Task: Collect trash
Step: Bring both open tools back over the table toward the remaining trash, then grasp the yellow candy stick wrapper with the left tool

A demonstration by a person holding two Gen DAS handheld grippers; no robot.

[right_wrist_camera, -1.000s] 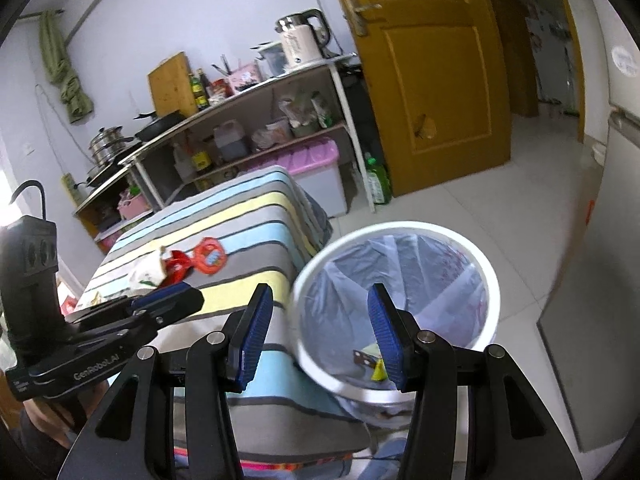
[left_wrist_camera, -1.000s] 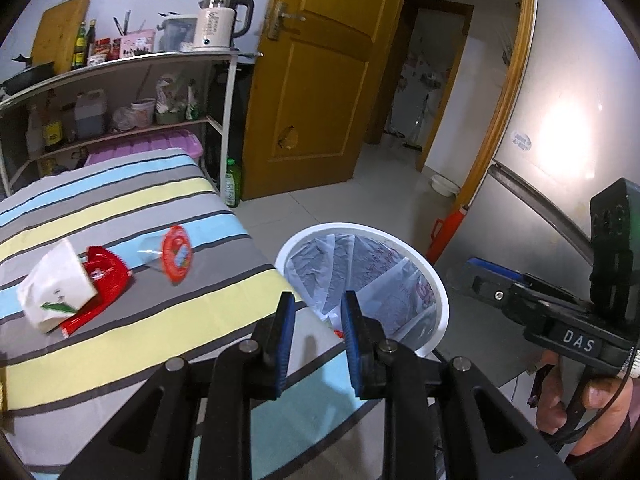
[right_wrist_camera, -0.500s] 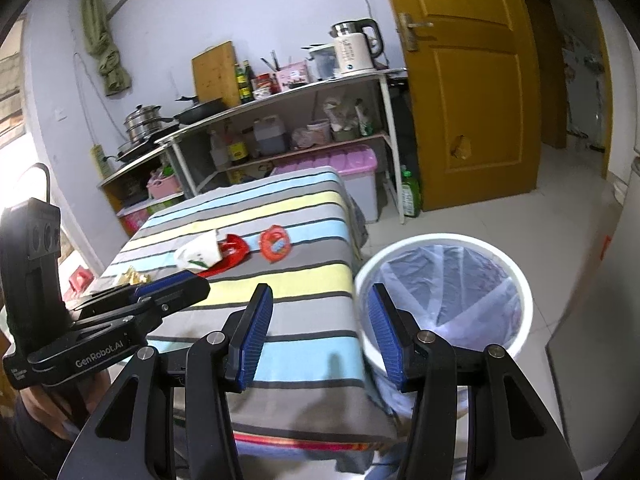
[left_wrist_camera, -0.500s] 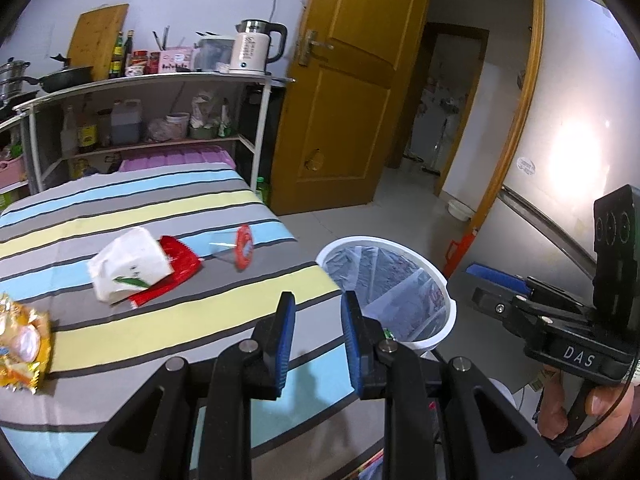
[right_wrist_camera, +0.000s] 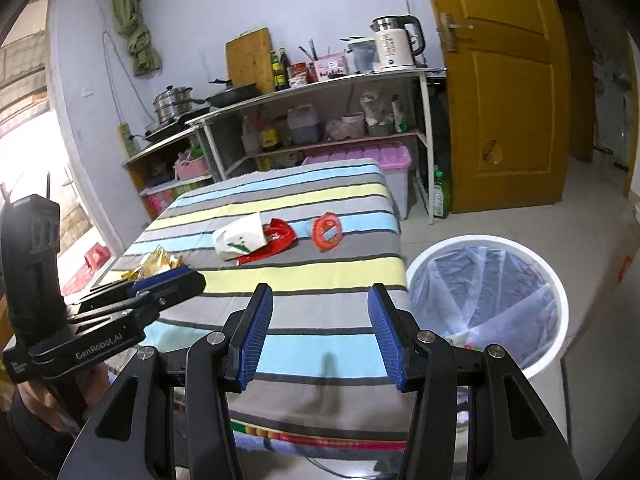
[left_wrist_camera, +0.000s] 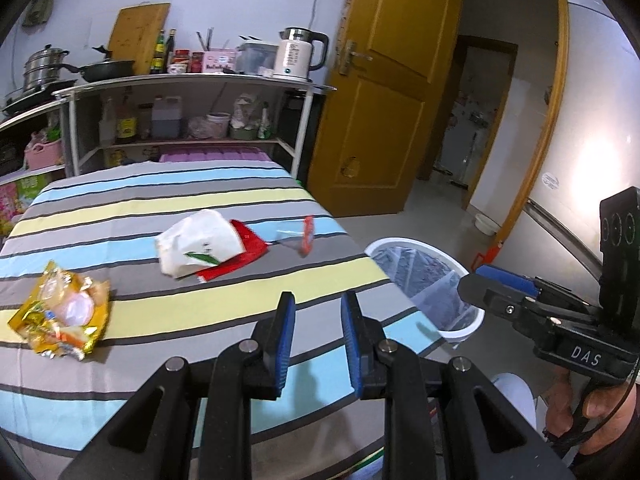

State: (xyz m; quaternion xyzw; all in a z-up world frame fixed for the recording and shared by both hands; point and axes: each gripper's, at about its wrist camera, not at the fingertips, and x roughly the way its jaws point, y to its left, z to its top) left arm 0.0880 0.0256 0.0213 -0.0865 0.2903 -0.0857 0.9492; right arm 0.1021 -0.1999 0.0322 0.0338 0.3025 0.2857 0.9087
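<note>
4 pieces of trash lie on the striped table [left_wrist_camera: 120, 208]: a yellow wrapper [left_wrist_camera: 62, 316] near the left edge, a white packet [left_wrist_camera: 200, 242] overlapping a red wrapper [left_wrist_camera: 244, 254] mid-table, and a red lid [right_wrist_camera: 327, 231] just beside them. The bin [right_wrist_camera: 486, 304] stands on the floor at the table's right corner, with a few scraps at its bottom, so the job looks partly done with 4 pieces left. The left gripper [left_wrist_camera: 316, 336] hangs over the near table, jaws slightly apart and empty. The right gripper [right_wrist_camera: 320, 330] is wide apart, also empty. Only the right view looks into the bin and faces the lid; the left view shows the yellow wrapper whole.
</note>
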